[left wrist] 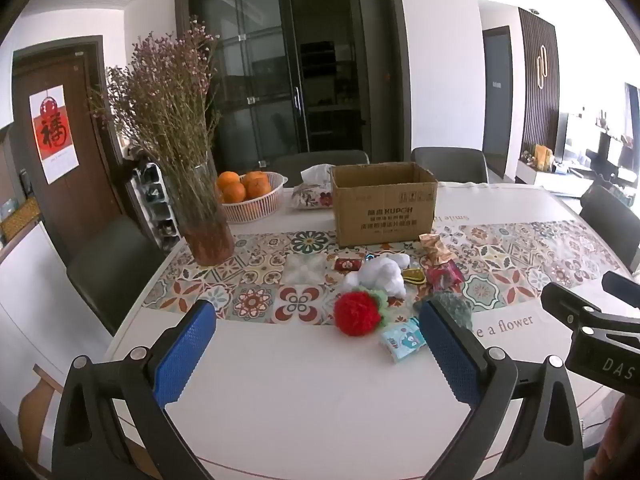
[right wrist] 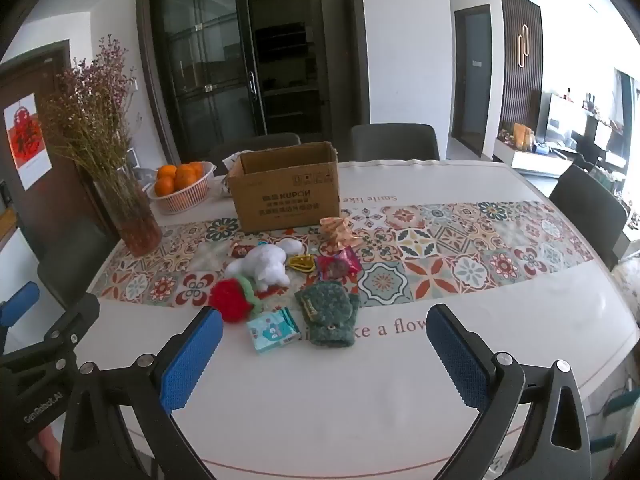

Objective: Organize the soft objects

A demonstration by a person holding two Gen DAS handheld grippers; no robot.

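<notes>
— What can't you make out?
— The green knitted pouch (left wrist: 454,308) sits half behind a blue pad in the left view. The box (left wrist: 382,204) walls hide its inside.
— Anything else?
— The tissue pack (right wrist: 225,184) is mostly behind the box. The small print on the box is unreadable.

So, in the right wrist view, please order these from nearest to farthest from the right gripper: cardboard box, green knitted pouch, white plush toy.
From the right gripper:
1. Green knitted pouch, just ahead, near the middle.
2. White plush toy, farther back, to the left.
3. Cardboard box, at the back, standing open.
</notes>
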